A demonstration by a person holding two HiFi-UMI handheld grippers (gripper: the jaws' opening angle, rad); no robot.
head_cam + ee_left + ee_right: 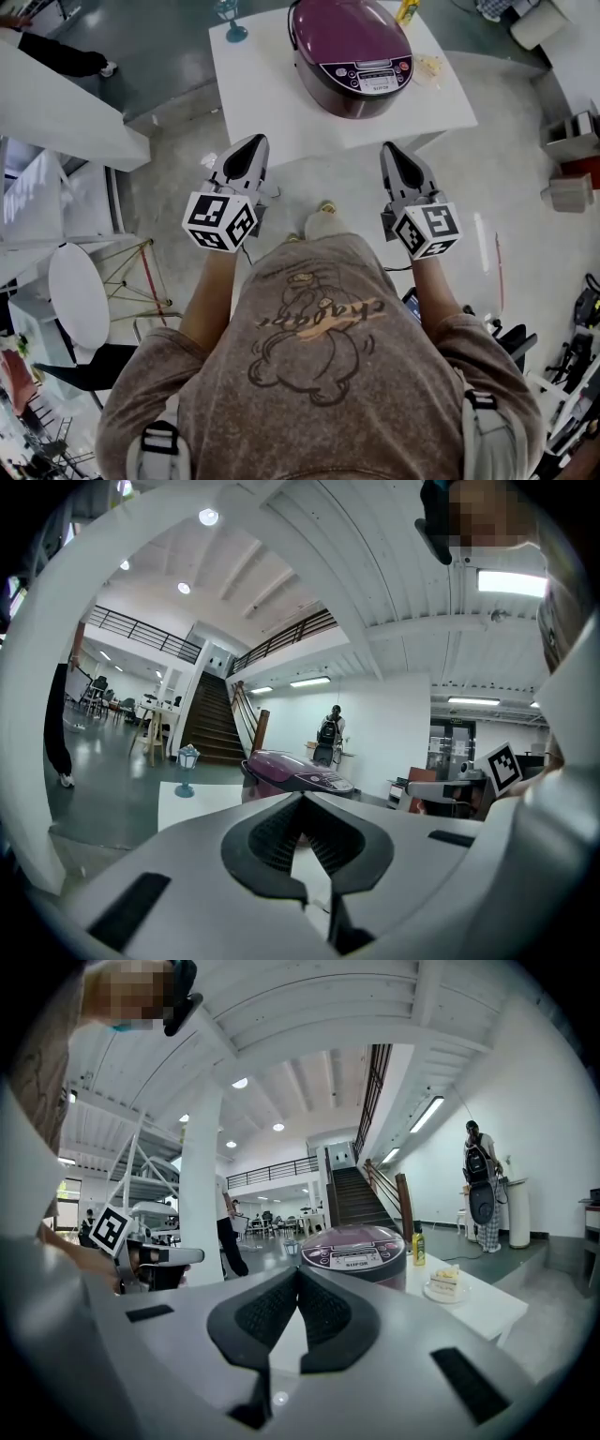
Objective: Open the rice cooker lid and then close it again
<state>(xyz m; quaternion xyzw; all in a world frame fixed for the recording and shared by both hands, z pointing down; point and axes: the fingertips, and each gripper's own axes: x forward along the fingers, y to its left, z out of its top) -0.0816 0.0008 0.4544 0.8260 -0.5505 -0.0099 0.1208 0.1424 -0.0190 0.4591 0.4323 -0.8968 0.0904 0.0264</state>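
- Left gripper [255, 142]: in its own view I read the jaws as fully together, with nothing between the pads. It sits in front of the rice cooker [352, 52] and to its left, clear of it and not touching.
- Blue stemmed glass [230, 21]: stands upright to the left of the rice cooker, well apart from it, on the same white table [272, 103].
- Rice cooker: purple, lid down flat on the body. Its control panel [367, 75] faces me. It stands near the middle of the table.
- Right gripper [389, 150]: its own view shows the jaws closed tip to tip and empty. It is in front of the rice cooker and slightly to its right, clear of it, about level with the left gripper.
- Yellow bottle [406, 9]: upright behind the rice cooker, on its right side.
- Small plate with a slice of cake [429, 67]: on the table just to the right of the rice cooker.
- Both grippers point toward the rice cooker; neither is in contact with it.
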